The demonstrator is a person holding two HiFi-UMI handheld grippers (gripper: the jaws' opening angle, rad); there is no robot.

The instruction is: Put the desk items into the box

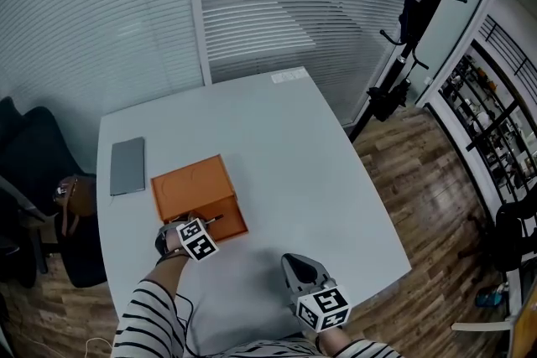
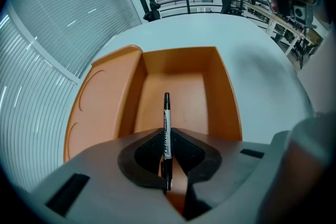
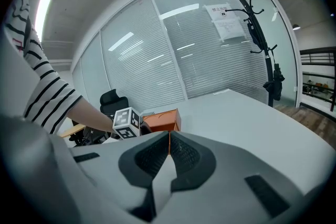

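Pinching a slim black-and-white pen (image 2: 167,118) around its rear half, the left gripper (image 2: 167,136) has its jaws closed on the barrel. The tip points straight ahead over the open orange box (image 2: 227,107), whose empty bottom lies just ahead and below. The box's lid (image 2: 100,102) lies flat to this gripper's left, and a grey notebook (image 1: 127,165) sits past the lid. The pen is probably light and stiff, and its smooth round barrel could swivel between the pads, so a hold nearer mid-barrel would be steadier. It should drop harmlessly. The right gripper (image 3: 169,140) has its jaws together on nothing and sits to the left gripper's right, well apart from the box.
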